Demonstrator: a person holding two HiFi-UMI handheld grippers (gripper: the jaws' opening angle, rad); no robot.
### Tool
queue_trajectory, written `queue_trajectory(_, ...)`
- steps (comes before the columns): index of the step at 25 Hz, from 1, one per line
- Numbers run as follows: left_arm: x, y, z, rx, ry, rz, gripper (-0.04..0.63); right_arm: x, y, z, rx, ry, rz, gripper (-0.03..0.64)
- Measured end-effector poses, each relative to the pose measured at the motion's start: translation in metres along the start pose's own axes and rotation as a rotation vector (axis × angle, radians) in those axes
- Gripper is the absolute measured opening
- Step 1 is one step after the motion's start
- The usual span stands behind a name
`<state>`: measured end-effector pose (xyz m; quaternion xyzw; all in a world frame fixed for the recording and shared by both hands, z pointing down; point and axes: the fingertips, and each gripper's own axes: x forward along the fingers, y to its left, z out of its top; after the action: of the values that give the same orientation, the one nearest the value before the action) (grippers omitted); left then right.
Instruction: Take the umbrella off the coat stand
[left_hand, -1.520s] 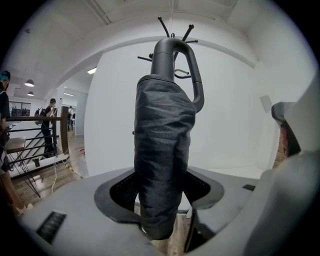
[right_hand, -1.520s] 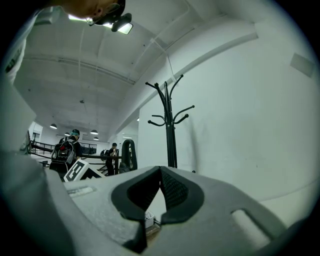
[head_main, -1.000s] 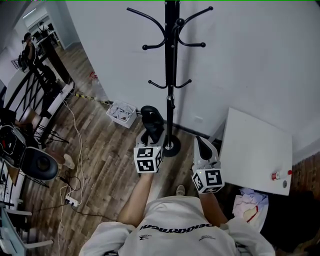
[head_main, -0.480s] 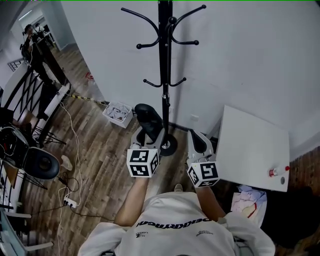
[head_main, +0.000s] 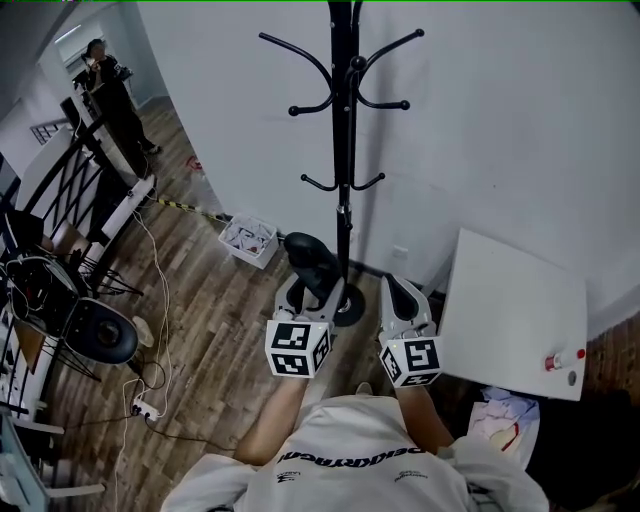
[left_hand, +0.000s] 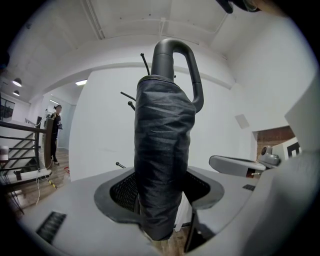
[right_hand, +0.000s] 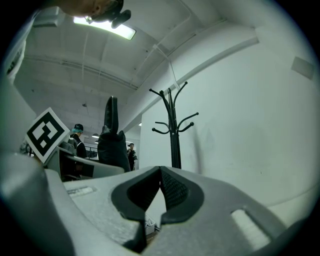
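A folded black umbrella (head_main: 312, 265) in its sleeve, with a curved grey handle, stands upright between the jaws of my left gripper (head_main: 311, 290), which is shut on it. In the left gripper view the umbrella (left_hand: 165, 150) fills the middle and the pads of the left gripper (left_hand: 162, 197) press on its lower part. It hangs free in front of the black coat stand (head_main: 345, 120), whose hooks are bare. My right gripper (head_main: 401, 291) is beside it on the right, shut with nothing in it. The right gripper view shows its tips (right_hand: 161, 172) meeting, the coat stand (right_hand: 173, 135) ahead and the umbrella (right_hand: 112, 142) to the left.
A white table (head_main: 515, 300) stands at the right against the white wall. A white crate (head_main: 248, 240) sits on the wood floor left of the stand's base. Further left are a black stool (head_main: 100, 335), cables, a black railing (head_main: 60, 180) and a person (head_main: 110, 90).
My left gripper has risen a little with the umbrella held in it. The right gripper has hardly moved.
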<state>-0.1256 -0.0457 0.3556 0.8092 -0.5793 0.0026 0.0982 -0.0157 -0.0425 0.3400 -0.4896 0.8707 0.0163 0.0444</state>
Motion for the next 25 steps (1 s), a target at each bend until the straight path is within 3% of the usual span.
queue_trajectory(25, -0.015, -0.006, -0.013, 0.026, 0.009, -0.004, 0.249, -0.001, 0.016, 0.002, -0.005, -0.005, 0.023, -0.002)
